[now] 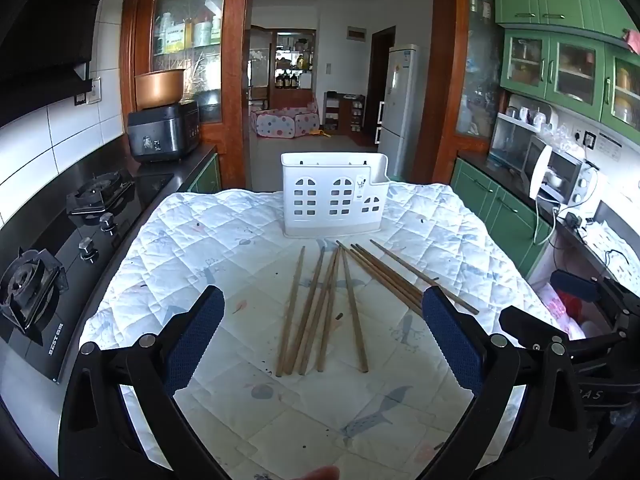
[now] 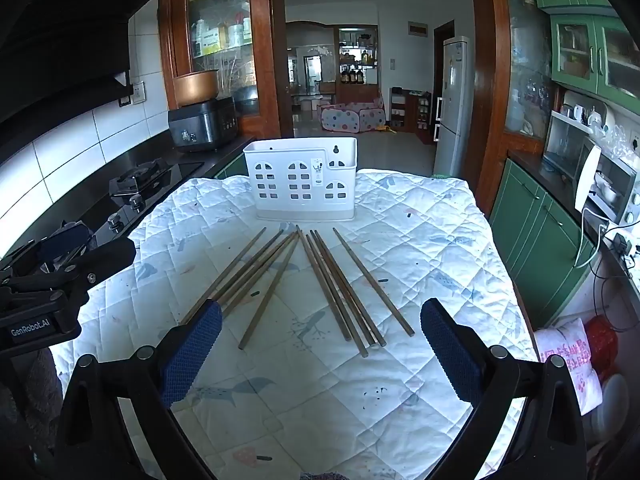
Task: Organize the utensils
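Note:
Several wooden chopsticks [image 1: 326, 308] lie fanned out on a white quilted cloth [image 1: 248, 248], thin ends toward a white plastic utensil holder [image 1: 334, 196] standing empty behind them. They also show in the right wrist view [image 2: 320, 284], with the holder [image 2: 302, 180] beyond. My left gripper [image 1: 322, 328] is open and empty, hovering just before the chopsticks' near ends. My right gripper [image 2: 320, 340] is open and empty, near the right group of chopsticks. Each gripper shows at the edge of the other's view.
A black gas stove [image 1: 52, 264] and a rice cooker [image 1: 164, 130] line the counter on the left. Green cabinets [image 1: 500, 208] and a toaster oven [image 1: 560, 172] stand on the right. The cloth [image 2: 420, 216] ends near the doorway behind the holder.

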A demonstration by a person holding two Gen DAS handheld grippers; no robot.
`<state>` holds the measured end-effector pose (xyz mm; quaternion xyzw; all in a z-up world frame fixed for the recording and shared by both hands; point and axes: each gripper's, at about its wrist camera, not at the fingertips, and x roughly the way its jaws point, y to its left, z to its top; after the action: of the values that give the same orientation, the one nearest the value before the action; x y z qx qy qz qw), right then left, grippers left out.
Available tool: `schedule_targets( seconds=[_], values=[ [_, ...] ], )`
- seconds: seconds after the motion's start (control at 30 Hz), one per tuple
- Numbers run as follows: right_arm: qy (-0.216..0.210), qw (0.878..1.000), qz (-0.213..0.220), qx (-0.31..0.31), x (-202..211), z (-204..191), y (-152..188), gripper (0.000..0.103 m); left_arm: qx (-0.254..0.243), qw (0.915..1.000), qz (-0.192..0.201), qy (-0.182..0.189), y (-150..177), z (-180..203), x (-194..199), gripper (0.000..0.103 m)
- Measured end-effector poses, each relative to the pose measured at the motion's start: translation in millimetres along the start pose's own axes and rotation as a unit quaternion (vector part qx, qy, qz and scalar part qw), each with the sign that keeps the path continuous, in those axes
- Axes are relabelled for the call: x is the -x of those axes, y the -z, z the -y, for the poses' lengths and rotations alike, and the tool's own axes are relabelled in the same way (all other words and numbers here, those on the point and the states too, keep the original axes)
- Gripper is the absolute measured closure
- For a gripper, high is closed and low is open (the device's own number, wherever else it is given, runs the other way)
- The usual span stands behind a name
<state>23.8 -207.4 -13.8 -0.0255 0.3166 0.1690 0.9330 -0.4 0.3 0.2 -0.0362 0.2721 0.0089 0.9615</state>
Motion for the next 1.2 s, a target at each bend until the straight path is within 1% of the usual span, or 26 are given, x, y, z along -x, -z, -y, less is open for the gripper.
schedule_targets(
  seconds=[0.27,0.6,0.67,1.2],
  values=[
    [0.000,1.000,0.001,-0.001,2,1,-1,0.007,-0.002,1.0000,-0.004,0.001,0,0,0,0.005],
    [0.000,1.000,0.002,-0.002,3,2,-2,0.007,-0.003,1.0000,-0.005,-0.002,5,-17,-1,0.006],
    [0.001,1.000,0.003,-0.001,4,2,-2,0.007,-0.007,0.9999,-0.008,-0.005,1,-2,-3,0.006],
    [0.002,1.000,0.005,0.000,5,-1,-1,0.007,-0.012,0.9997,-0.010,-0.018,-2,-2,0,0.006]
  ],
)
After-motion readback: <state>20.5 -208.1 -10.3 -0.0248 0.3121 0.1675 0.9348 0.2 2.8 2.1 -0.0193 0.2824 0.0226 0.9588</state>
